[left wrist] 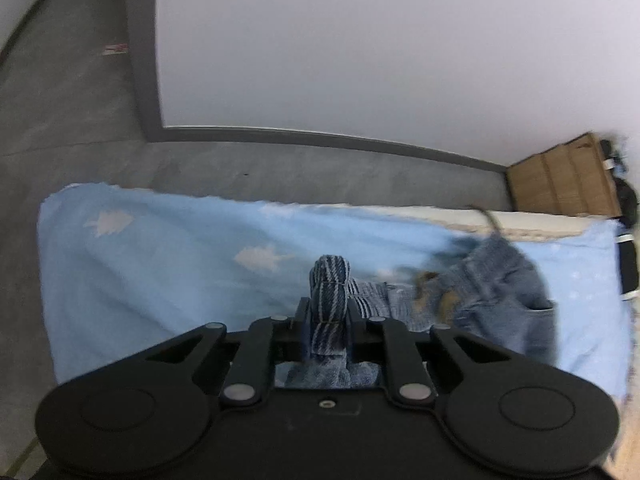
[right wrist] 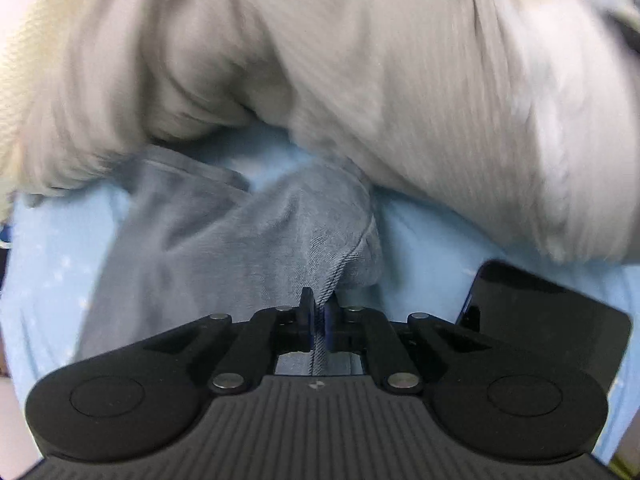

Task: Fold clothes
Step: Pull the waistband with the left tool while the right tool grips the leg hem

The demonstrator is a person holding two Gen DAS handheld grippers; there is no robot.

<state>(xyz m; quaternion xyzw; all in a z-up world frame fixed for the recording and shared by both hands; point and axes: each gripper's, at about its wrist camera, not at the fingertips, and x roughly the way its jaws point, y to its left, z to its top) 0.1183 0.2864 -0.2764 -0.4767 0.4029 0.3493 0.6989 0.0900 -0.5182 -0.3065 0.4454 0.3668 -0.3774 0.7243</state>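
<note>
Left gripper (left wrist: 329, 312): black plastic linkage; jaws clamped on a rolled hem of the jeans (left wrist: 496, 280), which stands up between them showing striped, twilled weave.
Right gripper (right wrist: 318, 312): black, ribbed housing; jaws pinched narrow on a thin edge of the same denim.
Jeans: faded blue denim, soft and creased; in the left wrist view the bulk lies bunched to the right, blurred, with a pocket seam visible. In the right wrist view a leg spreads flat ahead of the jaws.
Support: the jeans lie on a light blue sheet (left wrist: 160, 264) printed with white tree shapes.
Grey garment (right wrist: 400, 80): pale, finely ribbed fabric, heaped beyond the denim, blurred.
Black slab (right wrist: 548, 320): glossy, flat, rounded corners, lying on the sheet.
Floor (left wrist: 80, 120): grey, matte.
Wooden cabinet (left wrist: 560, 180): brown panels; contents cannot be told.
</note>
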